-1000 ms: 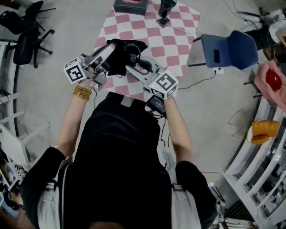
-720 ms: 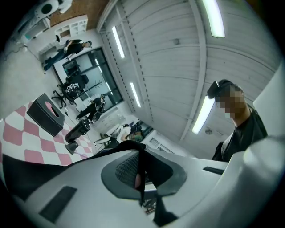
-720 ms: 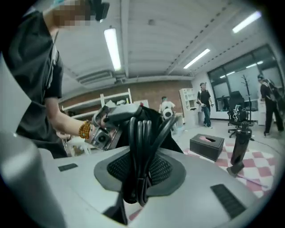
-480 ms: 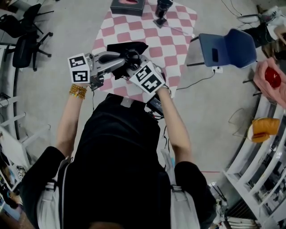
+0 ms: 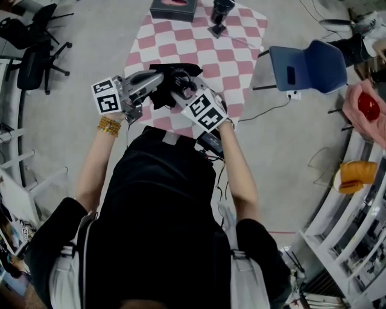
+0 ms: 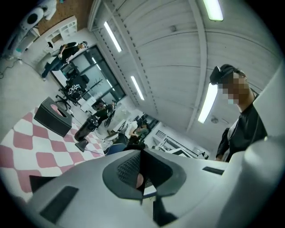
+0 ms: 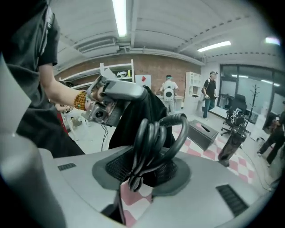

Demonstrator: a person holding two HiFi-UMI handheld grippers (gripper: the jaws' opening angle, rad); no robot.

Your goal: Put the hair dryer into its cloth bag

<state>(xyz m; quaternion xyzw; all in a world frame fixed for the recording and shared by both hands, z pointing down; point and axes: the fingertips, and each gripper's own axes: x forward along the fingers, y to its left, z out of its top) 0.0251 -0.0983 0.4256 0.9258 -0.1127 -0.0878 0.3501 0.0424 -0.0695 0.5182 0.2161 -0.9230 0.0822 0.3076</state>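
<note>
Materials: the cloth bag (image 5: 175, 67) is matt black soft fabric, limp and creased, with no fixed shape. The cord (image 7: 153, 133) is smooth black rubbery cable wound into a narrow bundle of several loops. The tabletop (image 5: 241, 48) has a pink-and-white checked cover. Both hand-held grippers are light grey moulded shells with dark, finely ribbed pads.

Left hand-held gripper (image 6: 141, 168): jaws pressed together, pinching a fold of the black cloth. In the right gripper view the bag hangs down from its tip. A string of amber beads (image 5: 110, 125) sits on that wrist.

Right hand-held gripper (image 7: 142, 171): jaws part-way spread and just now opening a little. The cord bundle stands between the pads and touches both. Its loops rise out of the jaws toward the hanging bag.

Position: the bag and cord are held between the two grippers, over the near edge of the tabletop and just in front of the person. The hair dryer's body cannot be told apart from the black cloth.

Surroundings: a dark tissue box (image 5: 175, 8) and a black upright object on a foot (image 5: 220, 15) stand at the far end of the tabletop, well apart from the bag. A blue chair (image 5: 310, 65) stands on the grey floor beside the tabletop's right edge. Nothing lies between the grippers and the bag.
</note>
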